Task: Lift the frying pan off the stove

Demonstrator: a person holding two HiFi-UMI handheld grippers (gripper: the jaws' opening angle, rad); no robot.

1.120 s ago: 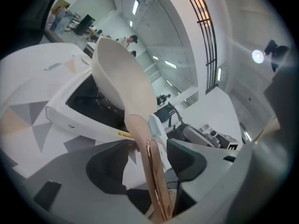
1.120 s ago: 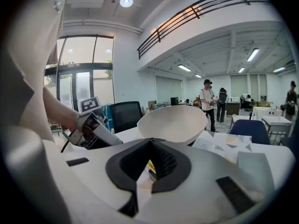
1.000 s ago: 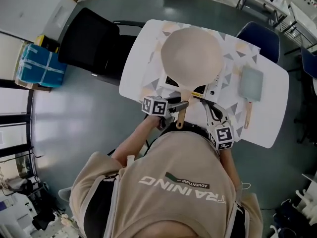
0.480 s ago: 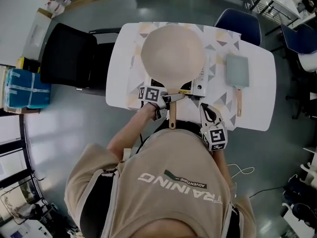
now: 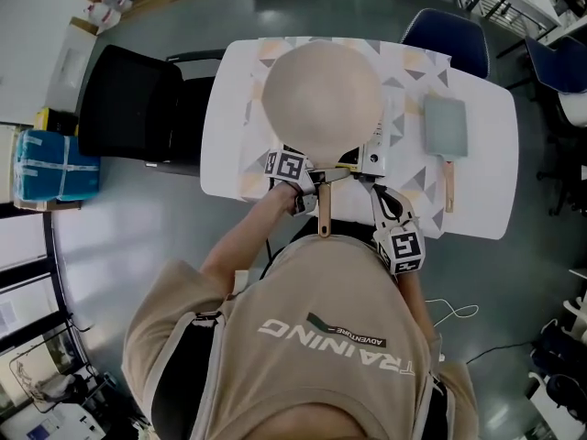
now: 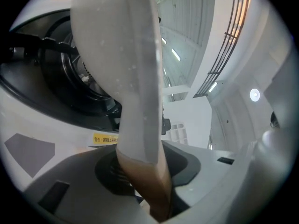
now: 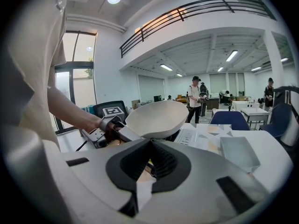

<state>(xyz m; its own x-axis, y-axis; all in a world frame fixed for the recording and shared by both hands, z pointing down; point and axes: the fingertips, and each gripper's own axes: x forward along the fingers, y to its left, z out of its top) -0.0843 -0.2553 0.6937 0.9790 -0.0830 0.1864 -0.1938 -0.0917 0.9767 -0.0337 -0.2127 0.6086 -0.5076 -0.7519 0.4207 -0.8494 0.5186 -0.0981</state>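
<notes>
head view: the frying pan sits over the stove on the white counter, bowl towards the far edge, wooden handle pointing back at the person; the left tool comes at the stove from the left and meets the handle just beside the stove's near edge; the right tool is at the stove's near right corner, apart from the handle; a grey-green tray with its own wooden handle lies on the counter to the right of the stove; a black chair stands well left of the stove.

left gripper view: the pan fills the middle, seen edge-on and tilted, with the stove's dark burner to its left; the brown handle runs down between the jaws of the left tool; the jaws have just been closing and now clamp the handle on both sides.

right gripper view: the right tool has its jaws drawn together with nothing between them; beyond them the pan is above the stove, and i cannot tell whether its base touches the burner; the left tool grips the handle on the stove's left; the tray lies to the stove's right.
</notes>
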